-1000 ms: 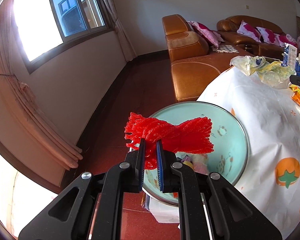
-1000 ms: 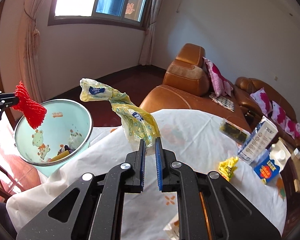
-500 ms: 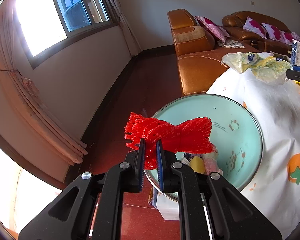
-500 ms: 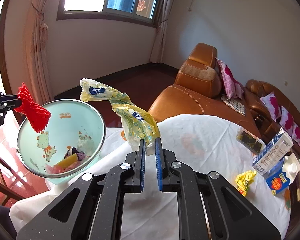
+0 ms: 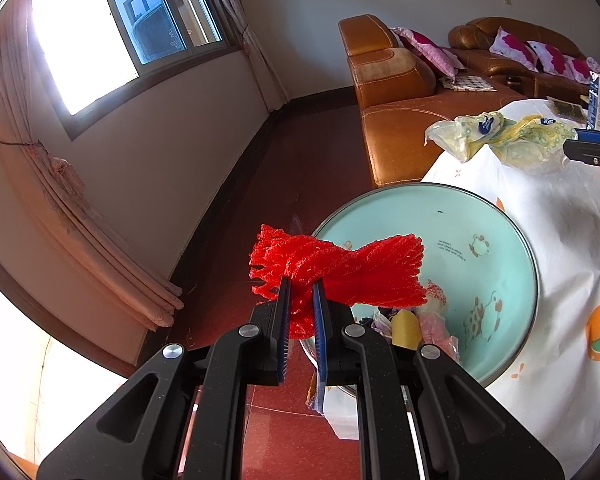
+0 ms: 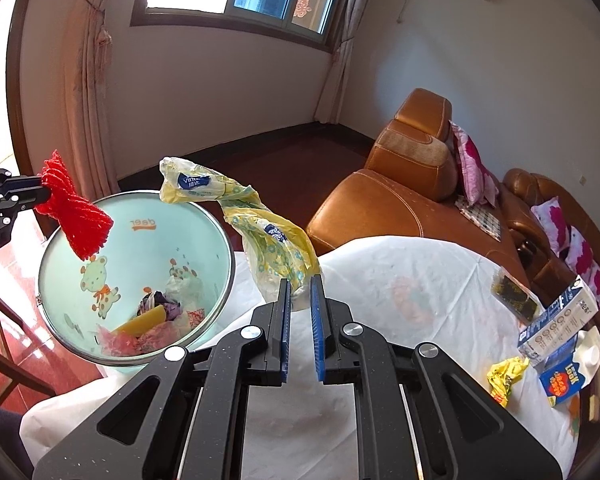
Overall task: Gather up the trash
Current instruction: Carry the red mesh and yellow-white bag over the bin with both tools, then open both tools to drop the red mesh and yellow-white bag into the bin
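My left gripper [image 5: 300, 284] is shut on a red mesh net [image 5: 340, 272] and holds it over the near rim of the mint-green trash bin [image 5: 500, 248]. The net also shows in the right wrist view [image 6: 76, 212], above the bin [image 6: 204, 232], which holds several pieces of trash. My right gripper [image 6: 299, 280] is shut on a crumpled yellow plastic bag [image 6: 268, 240] and holds it above the table beside the bin's right rim. The bag also shows in the left wrist view [image 5: 504, 140].
The table has a white cloth [image 6: 400, 292]. On its right side lie a yellow wrapper [image 6: 504, 376], a white and blue carton [image 6: 556, 320], a blue milk carton [image 6: 572, 368] and a dark packet [image 6: 514, 292]. Brown leather sofas [image 6: 400, 184] stand behind. The red floor [image 5: 284, 168] lies left of the bin.
Both grippers have moved closer to the bin. The red net now hangs over the bin's rim, and the yellow bag is nearer its right edge. Both grips are unchanged.
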Action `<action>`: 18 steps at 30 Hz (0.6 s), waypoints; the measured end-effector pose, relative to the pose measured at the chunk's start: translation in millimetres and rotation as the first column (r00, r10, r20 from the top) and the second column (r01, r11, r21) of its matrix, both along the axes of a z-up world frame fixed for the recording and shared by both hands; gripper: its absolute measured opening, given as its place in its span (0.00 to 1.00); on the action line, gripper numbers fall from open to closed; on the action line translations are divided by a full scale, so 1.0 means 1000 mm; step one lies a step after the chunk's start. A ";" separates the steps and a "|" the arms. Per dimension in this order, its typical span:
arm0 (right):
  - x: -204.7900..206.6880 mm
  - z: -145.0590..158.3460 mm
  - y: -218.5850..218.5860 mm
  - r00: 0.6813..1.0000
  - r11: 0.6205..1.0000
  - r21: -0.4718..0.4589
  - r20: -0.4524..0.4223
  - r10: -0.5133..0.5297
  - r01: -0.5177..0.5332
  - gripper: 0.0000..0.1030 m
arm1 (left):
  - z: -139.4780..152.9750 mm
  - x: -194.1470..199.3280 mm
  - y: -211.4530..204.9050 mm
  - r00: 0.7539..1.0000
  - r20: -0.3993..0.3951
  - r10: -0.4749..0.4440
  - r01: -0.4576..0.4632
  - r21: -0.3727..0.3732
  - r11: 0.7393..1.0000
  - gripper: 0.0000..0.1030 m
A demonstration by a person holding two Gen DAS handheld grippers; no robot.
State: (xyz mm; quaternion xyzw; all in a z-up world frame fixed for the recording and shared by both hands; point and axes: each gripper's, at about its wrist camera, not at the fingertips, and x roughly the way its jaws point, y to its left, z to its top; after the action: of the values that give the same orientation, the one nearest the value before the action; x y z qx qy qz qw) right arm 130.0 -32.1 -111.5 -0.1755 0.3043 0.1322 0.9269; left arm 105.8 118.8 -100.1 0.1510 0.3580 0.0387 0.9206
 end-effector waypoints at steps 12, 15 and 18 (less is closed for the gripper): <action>0.000 -0.003 0.015 0.999 0.999 -0.017 -0.007 0.035 -0.035 0.10 | -0.002 0.001 -0.003 1.000 -0.002 -0.008 0.008 0.007 1.000 0.10; 0.000 -0.004 0.018 0.999 0.999 -0.020 -0.008 0.044 -0.044 0.10 | -0.003 0.002 -0.003 1.000 -0.002 -0.009 0.009 0.004 1.000 0.11; 0.000 -0.004 0.022 0.998 0.998 -0.022 -0.011 0.057 -0.057 0.10 | -0.003 0.001 0.000 1.000 -0.003 -0.013 0.013 -0.002 1.000 0.14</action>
State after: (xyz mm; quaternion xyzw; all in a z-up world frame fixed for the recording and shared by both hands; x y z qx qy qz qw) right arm 129.9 -10.5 -116.0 -0.1938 0.3055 0.1560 0.9191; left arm 107.0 118.4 -102.8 0.1527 0.3585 0.0320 0.9204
